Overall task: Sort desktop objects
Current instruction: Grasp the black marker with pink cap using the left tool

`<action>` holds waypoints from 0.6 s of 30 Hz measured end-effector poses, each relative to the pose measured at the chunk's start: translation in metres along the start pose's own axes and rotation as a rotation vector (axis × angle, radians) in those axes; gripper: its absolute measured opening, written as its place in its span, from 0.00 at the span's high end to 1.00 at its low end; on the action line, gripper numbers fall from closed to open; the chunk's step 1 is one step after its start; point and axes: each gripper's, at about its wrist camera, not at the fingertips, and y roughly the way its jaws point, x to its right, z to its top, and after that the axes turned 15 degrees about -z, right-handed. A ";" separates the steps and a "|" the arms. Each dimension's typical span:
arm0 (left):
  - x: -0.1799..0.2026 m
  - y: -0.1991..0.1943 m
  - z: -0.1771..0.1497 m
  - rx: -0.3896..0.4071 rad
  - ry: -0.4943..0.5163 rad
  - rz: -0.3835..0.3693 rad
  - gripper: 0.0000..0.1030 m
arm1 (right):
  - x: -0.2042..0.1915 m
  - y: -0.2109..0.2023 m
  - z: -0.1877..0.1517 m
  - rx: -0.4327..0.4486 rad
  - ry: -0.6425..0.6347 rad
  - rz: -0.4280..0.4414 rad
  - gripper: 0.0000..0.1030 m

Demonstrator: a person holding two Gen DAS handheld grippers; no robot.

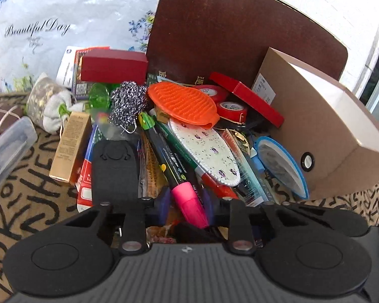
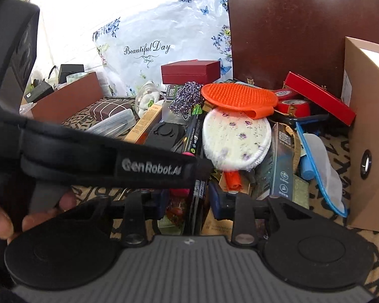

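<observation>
Most of the sorting is yet to be done, as far as I can judge: the heap sits in one tangle on the patterned cloth [image 1: 32, 189]. Going from the left, a clear plastic case [image 1: 7, 149] lies at the edge, then a mesh pouch [image 1: 48, 106] and a tan carton [image 1: 70, 146] leaning on the pile. Behind them a dark red box [image 1: 113, 67] rests on top of other packets, with a green plastic piece [image 1: 99, 97] and a silvery scrubber [image 1: 128, 103] just in front. In the middle a black pouch [image 1: 113, 171] lies beside the marker with the pink cap [image 1: 187, 202], and the left gripper [image 1: 187, 203] has its 2 jaws narrowed around that cap, seemingly holding it, so I take this marker for the first item being lifted out. The marker is not yet clear of the pile, its barrel running up under the orange brush [image 1: 182, 103] and alongside the speckled oval pad [image 1: 204, 151]. Further right are 2 red tape rolls [image 1: 231, 108], a flat red lid [image 1: 247, 98] and a blue-rimmed net [image 1: 283, 166], all touching or overlapping. The right gripper [image 2: 188, 202] hangs low over the same heap with nothing between its jaws, set moderately apart. At the far right stands a cardboard box [image 1: 323, 136]; I cannot tell whether it holds anything.
</observation>
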 end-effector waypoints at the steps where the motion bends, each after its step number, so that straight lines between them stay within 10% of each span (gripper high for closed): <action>1: -0.001 -0.001 0.000 0.002 -0.005 -0.003 0.73 | 0.001 0.001 0.001 -0.005 0.009 0.005 0.68; 18: 0.032 -0.055 -0.056 -0.053 -0.007 -0.094 0.78 | -0.008 -0.051 -0.035 -0.131 -0.026 0.090 0.79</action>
